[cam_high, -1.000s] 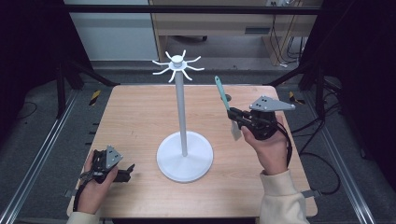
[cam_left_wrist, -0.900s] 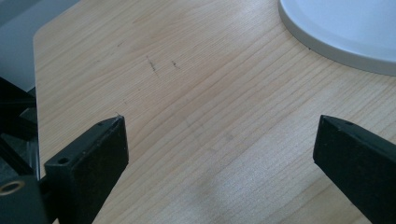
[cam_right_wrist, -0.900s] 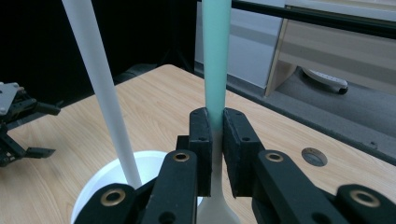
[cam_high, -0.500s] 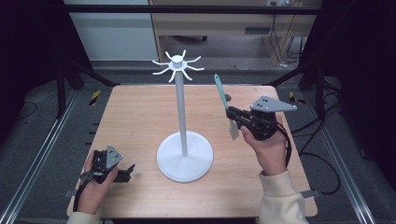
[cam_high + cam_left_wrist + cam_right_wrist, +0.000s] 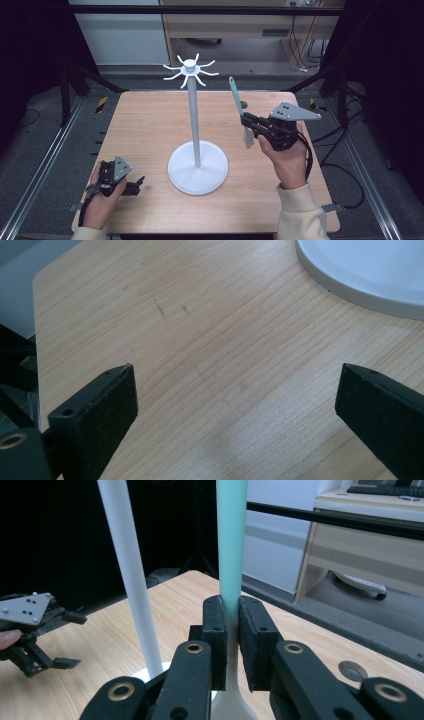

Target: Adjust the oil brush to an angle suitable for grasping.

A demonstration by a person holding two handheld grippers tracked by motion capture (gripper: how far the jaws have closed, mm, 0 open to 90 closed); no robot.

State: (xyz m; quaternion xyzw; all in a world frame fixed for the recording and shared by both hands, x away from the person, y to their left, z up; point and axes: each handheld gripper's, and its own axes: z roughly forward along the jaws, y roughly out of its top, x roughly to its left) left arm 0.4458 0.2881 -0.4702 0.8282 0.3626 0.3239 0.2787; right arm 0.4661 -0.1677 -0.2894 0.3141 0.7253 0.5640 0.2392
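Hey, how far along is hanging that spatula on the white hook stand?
Done: the right gripper has the spatula lifted off the table, jaws shut on its neck, green handle up. In hand: it is held upright to the right of the stand, apart from it. Left: raising the handle end to the hooks, where nothing hangs. The left gripper rests open on the table.
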